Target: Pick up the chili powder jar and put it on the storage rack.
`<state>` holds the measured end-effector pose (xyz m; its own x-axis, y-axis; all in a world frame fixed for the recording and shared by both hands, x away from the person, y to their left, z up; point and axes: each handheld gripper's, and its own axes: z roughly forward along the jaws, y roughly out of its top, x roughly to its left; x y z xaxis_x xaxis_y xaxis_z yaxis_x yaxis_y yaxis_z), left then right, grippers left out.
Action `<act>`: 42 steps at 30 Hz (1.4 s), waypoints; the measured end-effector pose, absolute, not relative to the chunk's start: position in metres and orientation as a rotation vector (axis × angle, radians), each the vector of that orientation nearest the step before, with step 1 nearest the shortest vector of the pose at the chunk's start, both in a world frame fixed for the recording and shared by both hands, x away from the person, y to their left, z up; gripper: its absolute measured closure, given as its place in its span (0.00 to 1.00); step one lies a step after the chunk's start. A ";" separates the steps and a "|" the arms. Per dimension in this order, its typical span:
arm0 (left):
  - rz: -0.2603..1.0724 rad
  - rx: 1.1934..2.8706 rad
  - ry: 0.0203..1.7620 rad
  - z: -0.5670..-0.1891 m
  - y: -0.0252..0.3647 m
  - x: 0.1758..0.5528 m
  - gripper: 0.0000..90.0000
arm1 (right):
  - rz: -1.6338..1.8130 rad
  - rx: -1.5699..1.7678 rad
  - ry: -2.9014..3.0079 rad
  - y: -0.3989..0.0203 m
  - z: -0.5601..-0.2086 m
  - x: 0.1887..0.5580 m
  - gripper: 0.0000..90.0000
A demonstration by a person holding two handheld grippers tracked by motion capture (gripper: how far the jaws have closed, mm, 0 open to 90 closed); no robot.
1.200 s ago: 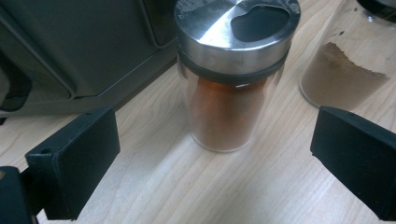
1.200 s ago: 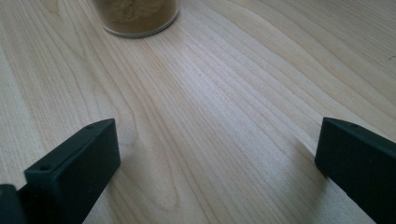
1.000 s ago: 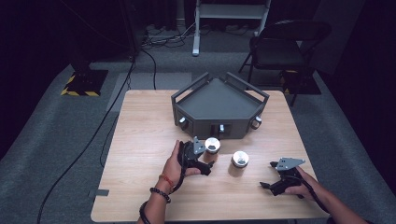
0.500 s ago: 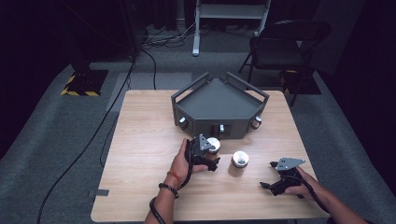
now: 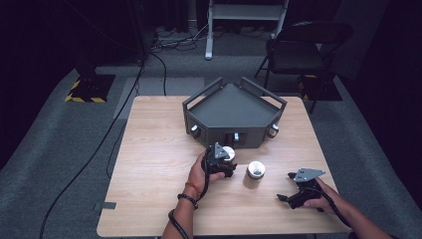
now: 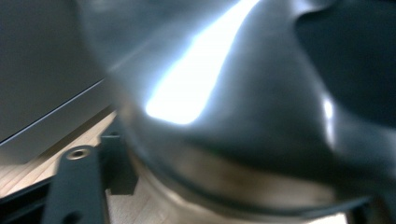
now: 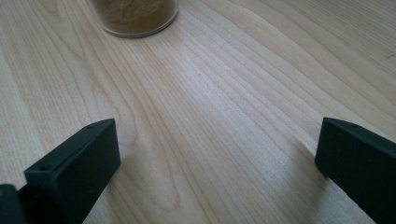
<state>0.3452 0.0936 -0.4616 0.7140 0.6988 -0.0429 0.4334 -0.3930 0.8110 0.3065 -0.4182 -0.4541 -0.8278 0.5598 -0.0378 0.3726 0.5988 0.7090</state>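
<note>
L hand-held gripper (image 5: 225,160) has just closed its jaws on the near jar (image 5: 228,152), which sits on the counter (image 5: 149,164) just in front of the grey tray unit (image 5: 234,112); grasp looks made, lift pending. Second jar (image 5: 256,169) stands just beside, to the right, and may hinder the lift; R hand-held gripper (image 5: 291,198) rests on the counter, jaws wide apart, holding nothing

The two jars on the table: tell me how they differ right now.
The jar by the grey rack sits between the left tongs, whose jaws have just closed on it; the other jar stands free, apart from both tongs. The first is close to the grey rack; the second is farther out on the table, nearer the open right tongs. Both are small, round and upright, with pale tops.
</note>
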 end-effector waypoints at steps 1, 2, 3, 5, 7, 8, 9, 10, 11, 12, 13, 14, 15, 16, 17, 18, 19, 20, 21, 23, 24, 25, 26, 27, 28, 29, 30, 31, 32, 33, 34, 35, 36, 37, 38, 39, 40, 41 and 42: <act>0.389 2.042 0.864 -0.462 0.094 0.345 0.34 | 1.053 0.766 2.572 -0.418 -0.454 0.306 0.00; 0.389 2.042 0.864 -0.462 0.094 0.345 0.34 | 1.053 0.766 2.572 -0.418 -0.454 0.306 0.00; 0.399 2.039 0.865 -0.463 0.093 0.344 0.34 | 1.053 0.766 2.572 -0.418 -0.454 0.306 0.00; 0.406 2.040 0.867 -0.463 0.093 0.344 0.34 | 1.053 0.766 2.572 -0.418 -0.454 0.306 0.00; 0.410 2.039 0.872 -0.462 0.092 0.343 0.34 | 1.053 0.766 2.572 -0.418 -0.454 0.306 0.00; 0.413 2.039 0.877 -0.461 0.092 0.343 0.35 | 1.053 0.766 2.572 -0.418 -0.454 0.306 0.00; 0.417 2.040 0.881 -0.461 0.092 0.343 0.35 | 1.053 0.766 2.572 -0.418 -0.454 0.306 0.00; 0.419 2.039 0.886 -0.460 0.091 0.342 0.35 | 1.053 0.766 2.572 -0.418 -0.454 0.306 0.00; 0.417 2.037 0.888 -0.460 0.092 0.342 0.35 | 1.053 0.767 2.572 -0.418 -0.454 0.306 0.00; 0.409 2.030 0.897 -0.460 0.093 0.342 0.35 | 1.053 0.766 2.572 -0.418 -0.454 0.306 0.00; 0.409 2.030 0.897 -0.460 0.093 0.342 0.35 | 1.053 0.766 2.572 -0.418 -0.454 0.306 0.00; 0.410 2.026 0.898 -0.461 0.094 0.341 0.35 | 1.053 0.766 2.572 -0.418 -0.454 0.306 0.00; 0.409 2.018 0.903 -0.461 0.095 0.341 0.35 | 1.053 0.766 2.572 -0.418 -0.454 0.306 0.00; 0.408 2.016 0.904 -0.460 0.095 0.340 0.35 | 1.053 0.766 2.572 -0.418 -0.454 0.306 0.00; 0.405 2.015 0.904 -0.459 0.096 0.341 0.35 | 1.053 0.766 2.572 -0.418 -0.454 0.306 0.00; 0.411 2.011 0.905 -0.457 0.096 0.339 0.35 | 1.053 0.766 2.572 -0.418 -0.454 0.306 0.00; 0.411 2.014 0.899 -0.454 0.096 0.339 0.35 | 1.052 0.766 2.572 -0.418 -0.454 0.306 0.00; 0.411 2.014 0.899 -0.454 0.096 0.339 0.35 | 1.052 0.766 2.572 -0.418 -0.454 0.306 0.00; 0.413 2.006 0.904 -0.451 0.096 0.338 0.35 | 1.052 0.766 2.572 -0.418 -0.454 0.306 0.00; 0.416 1.995 0.915 -0.447 0.095 0.336 0.35 | 1.051 0.766 2.572 -0.418 -0.454 0.306 0.00; 0.420 1.994 0.908 -0.445 0.095 0.336 0.35 | 1.051 0.767 2.573 -0.418 -0.454 0.306 0.00; 0.420 1.994 0.908 -0.445 0.095 0.336 0.35 | 1.051 0.767 2.573 -0.418 -0.454 0.306 0.00; 0.417 1.991 0.909 -0.443 0.095 0.335 0.35 | 1.051 0.767 2.573 -0.418 -0.454 0.306 0.00; 0.421 1.994 0.907 -0.439 0.094 0.335 0.35 | 1.051 0.767 2.572 -0.418 -0.454 0.306 0.00; 0.421 1.994 0.907 -0.439 0.094 0.335 0.35 | 1.051 0.767 2.572 -0.418 -0.454 0.306 0.00; 0.418 1.988 0.911 -0.436 0.095 0.335 0.35 | 1.051 0.767 2.573 -0.418 -0.454 0.306 0.00; 0.418 1.988 0.911 -0.436 0.095 0.335 0.35 | 1.051 0.767 2.573 -0.418 -0.454 0.306 0.00; 0.417 1.983 0.914 -0.435 0.096 0.335 0.35 | 1.050 0.767 2.573 -0.418 -0.454 0.306 0.00; 0.420 1.983 0.916 -0.433 0.096 0.334 0.35 | 1.050 0.767 2.573 -0.418 -0.454 0.306 0.00; 0.429 1.984 0.912 -0.432 0.096 0.334 0.35 | 1.050 0.767 2.573 -0.418 -0.454 0.306 0.00; 0.428 1.973 0.922 -0.428 0.099 0.334 0.35 | 1.050 0.767 2.572 -0.418 -0.454 0.306 0.00; 0.428 1.973 0.922 -0.428 0.099 0.334 0.35 | 1.050 0.767 2.572 -0.418 -0.454 0.306 0.00; 0.432 1.975 0.916 -0.425 0.101 0.334 0.35 | 1.050 0.767 2.572 -0.418 -0.454 0.306 0.00; 0.437 1.968 0.920 -0.421 0.103 0.333 0.35 | 1.049 0.767 2.573 -0.418 -0.454 0.306 0.00; 0.437 1.968 0.920 -0.421 0.103 0.333 0.35 | 1.049 0.767 2.573 -0.418 -0.454 0.306 0.00; 0.443 1.965 0.919 -0.416 0.105 0.332 0.35 | 1.049 0.767 2.573 -0.418 -0.453 0.306 0.00; 0.447 1.964 0.917 -0.414 0.106 0.332 0.35 | 1.048 0.767 2.574 -0.418 -0.453 0.306 0.00; 0.452 1.962 0.917 -0.412 0.107 0.332 0.35 | 1.048 0.766 2.574 -0.418 -0.453 0.307 0.00; 0.448 1.957 0.920 -0.410 0.108 0.332 0.35 | 1.049 0.765 2.575 -0.418 -0.453 0.307 0.00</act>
